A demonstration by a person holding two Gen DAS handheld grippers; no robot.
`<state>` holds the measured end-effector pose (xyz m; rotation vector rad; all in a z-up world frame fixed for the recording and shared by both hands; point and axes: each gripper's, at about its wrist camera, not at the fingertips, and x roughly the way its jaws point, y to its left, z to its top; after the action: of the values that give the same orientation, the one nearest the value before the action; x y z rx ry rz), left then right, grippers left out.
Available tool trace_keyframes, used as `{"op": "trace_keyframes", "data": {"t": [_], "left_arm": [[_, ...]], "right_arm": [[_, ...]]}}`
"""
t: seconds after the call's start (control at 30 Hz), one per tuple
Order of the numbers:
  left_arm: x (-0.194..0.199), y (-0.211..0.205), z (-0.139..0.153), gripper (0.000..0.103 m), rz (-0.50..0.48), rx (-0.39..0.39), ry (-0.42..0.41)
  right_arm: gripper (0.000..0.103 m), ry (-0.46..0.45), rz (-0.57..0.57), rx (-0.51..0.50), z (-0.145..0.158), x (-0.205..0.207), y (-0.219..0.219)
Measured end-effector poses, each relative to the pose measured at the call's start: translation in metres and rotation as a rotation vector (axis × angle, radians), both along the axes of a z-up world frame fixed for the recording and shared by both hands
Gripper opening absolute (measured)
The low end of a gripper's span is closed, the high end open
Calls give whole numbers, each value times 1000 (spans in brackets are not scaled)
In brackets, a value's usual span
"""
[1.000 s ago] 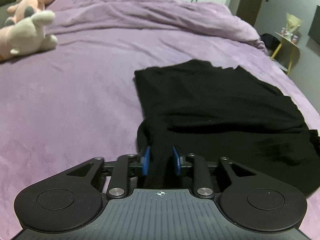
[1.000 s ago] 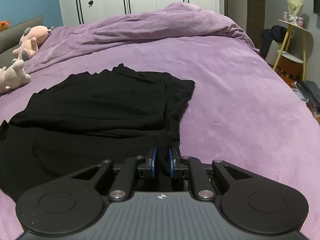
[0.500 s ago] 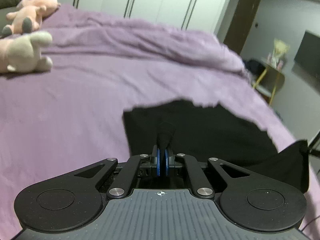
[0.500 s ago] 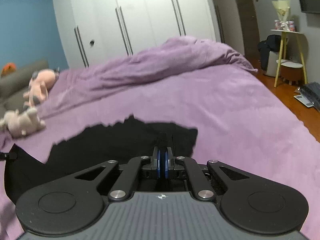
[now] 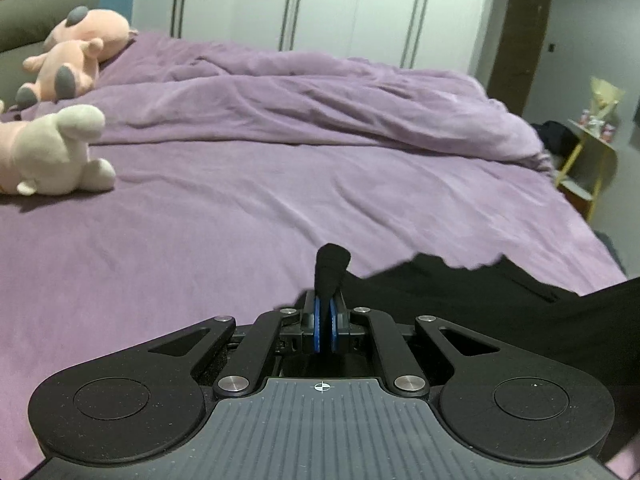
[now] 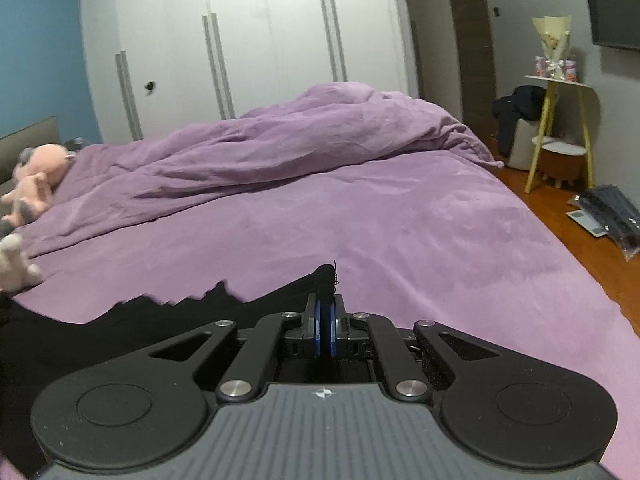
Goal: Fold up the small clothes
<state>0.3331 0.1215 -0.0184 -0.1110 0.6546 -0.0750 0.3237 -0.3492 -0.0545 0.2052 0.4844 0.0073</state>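
Ahead of you the purple bed (image 5: 260, 200) lies wide and bare up to the bunched duvet (image 5: 320, 100); its right edge drops to the wood floor (image 6: 560, 216). Your left claw (image 5: 325, 316) is pinched tight on a corner of the one black garment (image 5: 460, 292), a tuft poking up between the blue pads. Your right claw (image 6: 325, 316) is clamped on another corner of it (image 6: 160, 320). The cloth hangs slack between both claws over the bed's near part. Two plush toys (image 5: 52, 148) sit far left.
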Motion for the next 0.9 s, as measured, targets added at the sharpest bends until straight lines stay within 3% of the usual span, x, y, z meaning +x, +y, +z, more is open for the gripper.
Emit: {"op": "trace_keyframes", "data": {"t": [0.33, 0.7, 0.9], "left_arm": [[77, -22, -28, 7, 81, 151, -11], [97, -31, -82, 8, 121, 199, 74], [101, -30, -80, 7, 148, 210, 51]], "right_arm": [[3, 42, -108, -59, -25, 92, 22], [4, 113, -150, -50, -73, 114, 21], [4, 74, -172, -55, -64, 119, 20]]}}
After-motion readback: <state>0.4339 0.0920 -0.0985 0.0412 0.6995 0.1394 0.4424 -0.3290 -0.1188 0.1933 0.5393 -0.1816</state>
